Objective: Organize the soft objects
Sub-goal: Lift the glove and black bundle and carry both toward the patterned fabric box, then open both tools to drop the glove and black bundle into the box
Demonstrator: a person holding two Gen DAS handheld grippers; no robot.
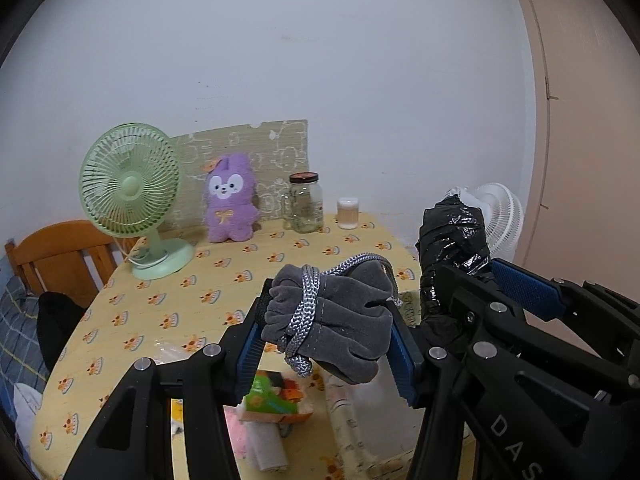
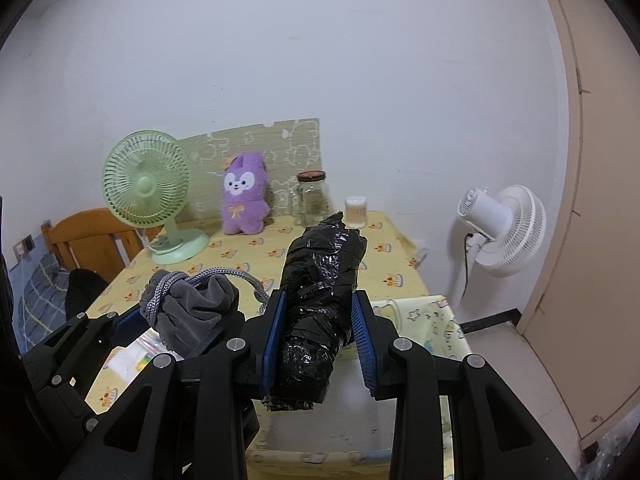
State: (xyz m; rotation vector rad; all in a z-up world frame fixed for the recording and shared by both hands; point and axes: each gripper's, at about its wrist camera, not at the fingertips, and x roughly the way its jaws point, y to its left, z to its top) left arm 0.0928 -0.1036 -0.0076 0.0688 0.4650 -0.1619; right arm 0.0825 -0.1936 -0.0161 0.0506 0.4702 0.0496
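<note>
Green desk fan [image 1: 130,188], glass jar [image 1: 305,204] and small white cup [image 1: 347,213] on the counter [image 1: 160,300], white standing fan [image 2: 506,230], wooden chair [image 1: 60,254]

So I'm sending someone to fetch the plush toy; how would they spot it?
Go to the yellow patterned tablecloth, back edge by the wall. Between the green desk fan and the clear glass jar sits the purple plush toy, the only furry thing there.

Two fans [image 2: 146,188] — one plush [image 2: 244,200], one jar [image 2: 311,198], one chair [image 2: 94,240].
</note>
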